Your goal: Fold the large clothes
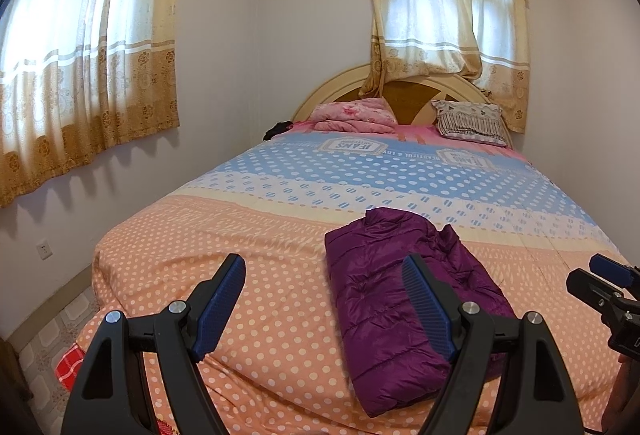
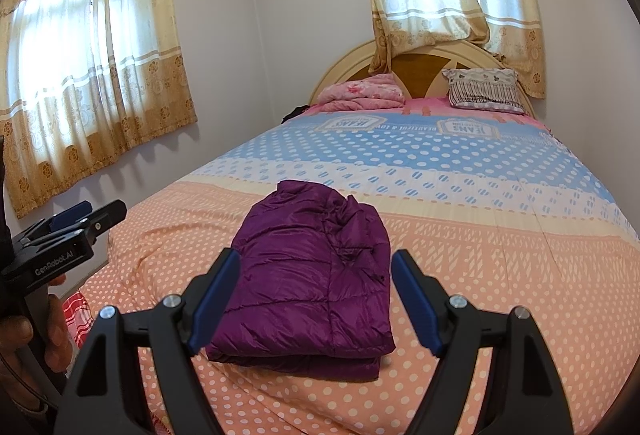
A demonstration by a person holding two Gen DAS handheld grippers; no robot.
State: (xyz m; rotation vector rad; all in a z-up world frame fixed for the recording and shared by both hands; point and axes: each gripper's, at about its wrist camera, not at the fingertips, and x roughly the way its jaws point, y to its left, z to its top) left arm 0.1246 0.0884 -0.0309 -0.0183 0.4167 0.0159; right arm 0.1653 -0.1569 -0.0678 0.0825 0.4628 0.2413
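A purple quilted jacket point(image 1: 404, 299) lies folded into a compact rectangle near the foot of the bed point(image 1: 240, 235); it also shows in the right wrist view point(image 2: 312, 275). My left gripper point(image 1: 324, 263) is open and empty, held above the bed's near edge, to the left of the jacket. My right gripper point(image 2: 316, 259) is open and empty, held just in front of and above the jacket, its fingers spread to either side of it. Each gripper shows at the edge of the other's view, the right one point(image 1: 604, 287) and the left one point(image 2: 76, 223).
The bed has an orange, white and blue dotted cover point(image 2: 480, 215). A pink folded blanket point(image 2: 360, 91) and a striped pillow point(image 2: 484, 91) lie by the headboard. A wall with curtained windows point(image 1: 80, 75) runs along the left side. A red checked cloth point(image 1: 66, 367) lies at the bed's foot.
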